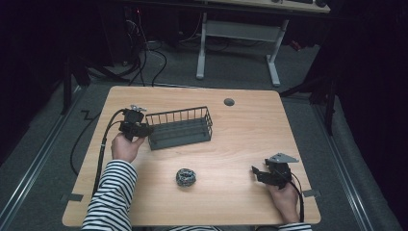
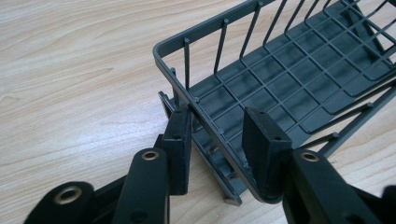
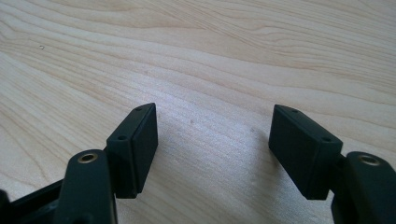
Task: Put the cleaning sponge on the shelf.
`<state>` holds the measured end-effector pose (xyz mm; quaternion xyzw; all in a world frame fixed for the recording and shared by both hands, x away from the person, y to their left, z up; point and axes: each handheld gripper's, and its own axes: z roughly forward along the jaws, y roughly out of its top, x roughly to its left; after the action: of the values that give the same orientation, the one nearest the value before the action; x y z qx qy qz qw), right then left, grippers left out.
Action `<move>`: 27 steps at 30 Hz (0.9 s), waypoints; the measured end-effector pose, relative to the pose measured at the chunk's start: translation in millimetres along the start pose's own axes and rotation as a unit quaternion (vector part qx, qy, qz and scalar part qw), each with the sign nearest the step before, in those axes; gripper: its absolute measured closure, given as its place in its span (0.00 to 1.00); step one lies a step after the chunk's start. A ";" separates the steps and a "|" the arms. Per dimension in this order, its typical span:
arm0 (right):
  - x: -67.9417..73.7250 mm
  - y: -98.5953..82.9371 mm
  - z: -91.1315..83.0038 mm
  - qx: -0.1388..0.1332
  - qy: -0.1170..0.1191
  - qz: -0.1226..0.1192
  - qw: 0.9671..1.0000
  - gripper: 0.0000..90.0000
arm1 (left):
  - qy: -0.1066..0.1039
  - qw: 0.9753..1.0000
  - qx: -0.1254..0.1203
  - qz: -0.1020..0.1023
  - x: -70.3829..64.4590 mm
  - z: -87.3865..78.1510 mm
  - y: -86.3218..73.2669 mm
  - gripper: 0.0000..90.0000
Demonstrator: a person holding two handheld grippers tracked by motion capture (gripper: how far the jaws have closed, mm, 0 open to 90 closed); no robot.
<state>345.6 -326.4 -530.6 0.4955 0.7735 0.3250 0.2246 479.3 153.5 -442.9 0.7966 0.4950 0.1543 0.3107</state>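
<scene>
Two grippers: you hold one in each hand over the wooden table (image 1: 240, 130), your forearms entering from the bottom of the high view.
Left gripper (image 2: 217, 135): in the high view it sits left of centre, at the left end of the wire basket (image 1: 179, 127). Its jaws are parted and straddle the basket's end wall near a corner, one pad outside the wires, the other inside over the grid floor. Whether the pads press the wire, you cannot tell from its own view.
Right gripper (image 3: 212, 144): lower right of the high view, your hand behind it. Its jaws stand wide apart with bare wood between them, holding nothing.
Wire basket: dark grey, long and low, just above the middle of the high view, resting on the table.
Dark ball (image 1: 185, 177): a small crumpled-looking lump below the basket, well apart from both grippers; its material is too small to tell.
Striped sleeve (image 1: 113, 195): on your left arm, lower left of the high view.
</scene>
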 end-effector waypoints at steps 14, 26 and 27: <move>0.3 0.0 0.0 0.000 0.001 0.000 1.000 0.37 | -0.014 1.000 -0.006 0.010 -12.1 -0.8 -3.3 0.70; 0.5 -0.1 -0.2 0.001 0.001 0.001 1.000 0.37 | -0.027 0.999 -0.006 0.033 -33.6 0.2 -4.6 0.69; 0.5 -0.1 -0.2 0.001 0.001 0.001 1.000 0.37 | -0.027 0.999 -0.006 0.033 -33.6 0.2 -4.6 0.69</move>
<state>345.2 -326.0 -530.6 0.4965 0.7733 0.3250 0.2233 460.7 125.2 -443.9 0.8147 0.4584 0.1459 0.3239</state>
